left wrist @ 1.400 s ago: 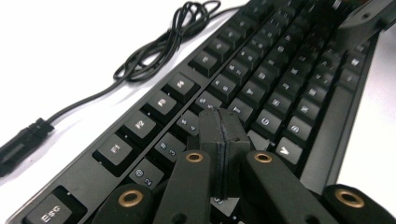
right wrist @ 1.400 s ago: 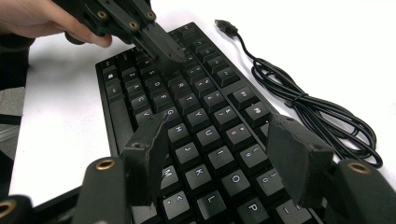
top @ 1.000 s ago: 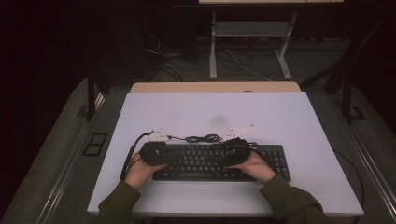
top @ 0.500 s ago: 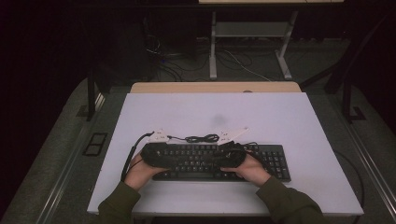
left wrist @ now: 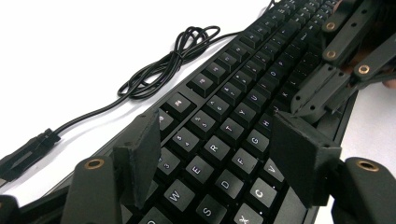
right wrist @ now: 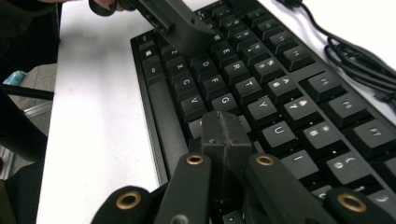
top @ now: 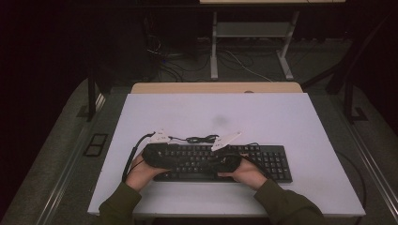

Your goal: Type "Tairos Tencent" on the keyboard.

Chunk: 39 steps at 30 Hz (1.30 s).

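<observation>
Right gripper view: the black keyboard (right wrist: 261, 93) lies across the frame, and the right gripper (right wrist: 227, 135), jaws pressed together with nothing between, pokes at a key near H, seemingly mid-typing. In the left gripper view, the left gripper (left wrist: 219, 154) has just been opening and hovers over the letter rows, nothing held; more keys likely remain.

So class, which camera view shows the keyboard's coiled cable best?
The left gripper view: the cable lies whole on the white table, loops distinct. The high view shows it small behind the keyboard; the right gripper view catches part of it at its edge.
</observation>
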### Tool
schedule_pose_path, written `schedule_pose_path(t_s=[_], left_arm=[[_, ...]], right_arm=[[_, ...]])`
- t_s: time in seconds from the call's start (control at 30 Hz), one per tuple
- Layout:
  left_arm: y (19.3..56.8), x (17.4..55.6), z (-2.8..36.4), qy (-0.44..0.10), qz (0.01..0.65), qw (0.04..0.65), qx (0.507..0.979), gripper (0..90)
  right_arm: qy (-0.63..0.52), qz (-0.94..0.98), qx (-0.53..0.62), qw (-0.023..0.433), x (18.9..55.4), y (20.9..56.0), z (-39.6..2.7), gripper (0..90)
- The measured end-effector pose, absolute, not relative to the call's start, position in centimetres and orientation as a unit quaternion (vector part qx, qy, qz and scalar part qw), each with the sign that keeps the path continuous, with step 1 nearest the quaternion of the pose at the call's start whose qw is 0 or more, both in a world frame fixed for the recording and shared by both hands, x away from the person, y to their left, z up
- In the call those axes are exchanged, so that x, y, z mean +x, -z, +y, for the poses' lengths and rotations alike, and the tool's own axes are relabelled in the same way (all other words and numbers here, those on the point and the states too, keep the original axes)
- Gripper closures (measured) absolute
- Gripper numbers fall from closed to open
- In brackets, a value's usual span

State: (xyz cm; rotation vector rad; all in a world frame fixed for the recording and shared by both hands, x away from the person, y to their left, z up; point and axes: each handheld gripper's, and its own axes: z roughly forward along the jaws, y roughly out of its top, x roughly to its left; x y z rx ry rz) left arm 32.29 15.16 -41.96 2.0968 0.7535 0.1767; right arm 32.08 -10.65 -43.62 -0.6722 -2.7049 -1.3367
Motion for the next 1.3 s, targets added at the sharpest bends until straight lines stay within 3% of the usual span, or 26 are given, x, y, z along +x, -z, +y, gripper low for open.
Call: schedule_pose_path(t_s=[0.7, 0.87, 1.0, 1.3], left_arm=[[41.9, 32.3, 15.2, -0.075, 0.306, 0.439, 0.842, 34.4], [41.9, 32.3, 15.1, -0.073, 0.306, 0.439, 0.842, 37.1], [41.9, 32.4, 15.1, -0.068, 0.306, 0.443, 0.84, 45.0], [41.8, 32.7, 14.2, -0.05, 0.296, 0.445, 0.844, 83.8]], right_arm=[[0.434, -0.874, -0.217, 0.028, 32.1, 43.5, -10.8, 89.0], [0.448, -0.865, -0.225, 0.026, 32.3, 42.9, -11.4, 82.7], [0.459, -0.858, -0.232, 0.023, 32.5, 42.4, -12.1, 71.2], [0.467, -0.85, -0.243, 0.007, 32.6, 42.0, -13.2, 47.0]])
